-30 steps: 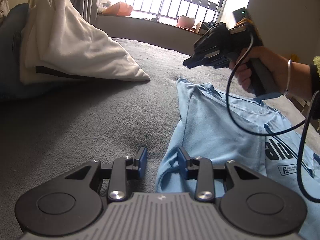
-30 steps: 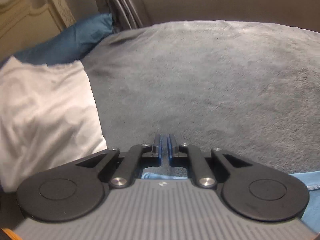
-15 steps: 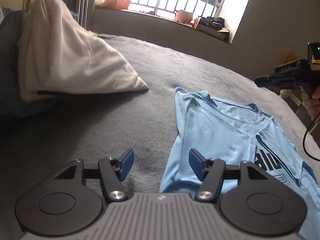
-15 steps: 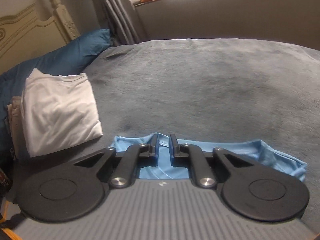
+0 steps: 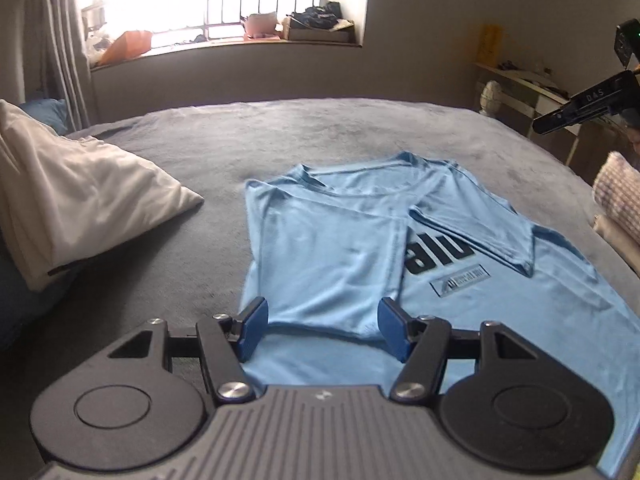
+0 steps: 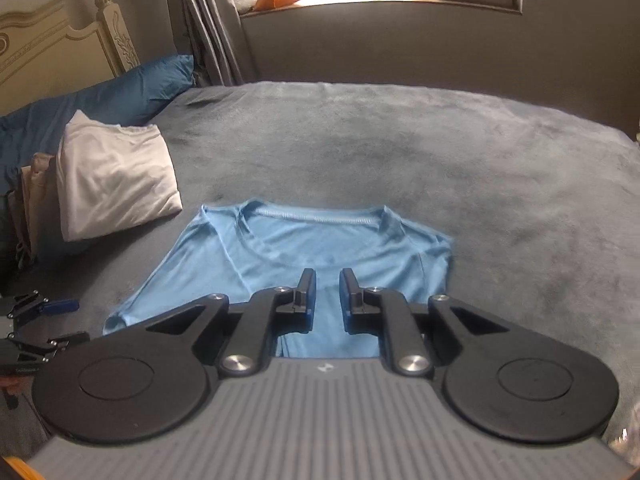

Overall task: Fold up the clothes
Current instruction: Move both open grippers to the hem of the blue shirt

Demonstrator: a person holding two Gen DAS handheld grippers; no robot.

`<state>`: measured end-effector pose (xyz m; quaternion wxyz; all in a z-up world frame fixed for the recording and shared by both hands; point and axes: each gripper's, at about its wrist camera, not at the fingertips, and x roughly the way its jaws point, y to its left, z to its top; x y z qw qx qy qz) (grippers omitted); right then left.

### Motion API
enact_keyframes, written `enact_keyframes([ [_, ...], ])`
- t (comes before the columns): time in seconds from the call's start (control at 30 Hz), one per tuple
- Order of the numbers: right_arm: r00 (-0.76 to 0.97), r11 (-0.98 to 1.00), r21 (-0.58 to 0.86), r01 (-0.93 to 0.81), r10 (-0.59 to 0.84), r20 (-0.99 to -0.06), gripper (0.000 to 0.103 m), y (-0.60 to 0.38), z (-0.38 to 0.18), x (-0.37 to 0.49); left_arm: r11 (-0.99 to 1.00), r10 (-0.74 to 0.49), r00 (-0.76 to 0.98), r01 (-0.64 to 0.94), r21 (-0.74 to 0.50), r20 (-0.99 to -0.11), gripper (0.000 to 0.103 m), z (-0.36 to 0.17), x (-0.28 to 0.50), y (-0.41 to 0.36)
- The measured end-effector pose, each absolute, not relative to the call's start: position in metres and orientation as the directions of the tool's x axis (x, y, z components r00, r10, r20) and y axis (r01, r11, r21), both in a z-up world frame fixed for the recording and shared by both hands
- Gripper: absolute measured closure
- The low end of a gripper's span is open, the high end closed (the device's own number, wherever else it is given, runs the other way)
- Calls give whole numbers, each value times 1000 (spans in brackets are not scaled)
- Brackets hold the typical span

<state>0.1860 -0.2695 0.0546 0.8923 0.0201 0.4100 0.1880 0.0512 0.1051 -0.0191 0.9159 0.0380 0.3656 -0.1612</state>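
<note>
A light blue T-shirt point(image 5: 352, 240) lies flat on the grey bed cover point(image 5: 320, 132), collar toward the window. Its left side is folded over the middle and one sleeve lies folded across the black print. My left gripper point(image 5: 322, 312) hovers open above the shirt's lower folded edge, with nothing between its pads. In the right wrist view the T-shirt point(image 6: 320, 240) lies below my right gripper point(image 6: 328, 280), whose jaws stand a narrow gap apart and hold nothing. The right gripper point(image 5: 560, 120) shows at the far right edge, the left gripper point(image 6: 66, 322) at the left edge.
A folded white garment point(image 6: 116, 184) leans on a stack left of the shirt, beside a blue pillow point(image 6: 120, 96) and the cream headboard point(image 6: 60, 48). A checked folded pile point(image 5: 618, 192) sits at the bed's right edge. The window sill point(image 5: 240, 36) is cluttered.
My left jaws opened off the shirt's edge and that gripper rose and drew back. The right gripper pulled away from the collar toward the right, so more of the shirt shows.
</note>
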Motion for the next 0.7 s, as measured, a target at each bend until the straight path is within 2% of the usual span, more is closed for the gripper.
enact_keyframes([
  [0.17, 548, 934, 241, -264, 350, -760, 91, -297, 23, 104, 903, -313, 602, 429, -34, -734, 41, -31, 18, 71],
  [0.37, 492, 935, 337, -111, 346, -799, 90, -306, -45, 43, 887, -342, 492, 450, -103, -800, 41, -52, -30, 26],
  [0.43, 485, 936, 321, -146, 350, -801, 90, -295, -56, 28, 878, -348, 463, 466, -110, -815, 41, -57, -47, 13],
  [0.53, 464, 932, 259, -255, 353, -813, 90, -272, -67, 11, 862, -313, 443, 503, -56, -840, 41, -66, -73, -4],
  [0.7, 392, 901, 127, -415, 303, -869, 90, -239, -88, -24, 843, -252, 382, 537, -8, -889, 41, -79, -107, -15],
])
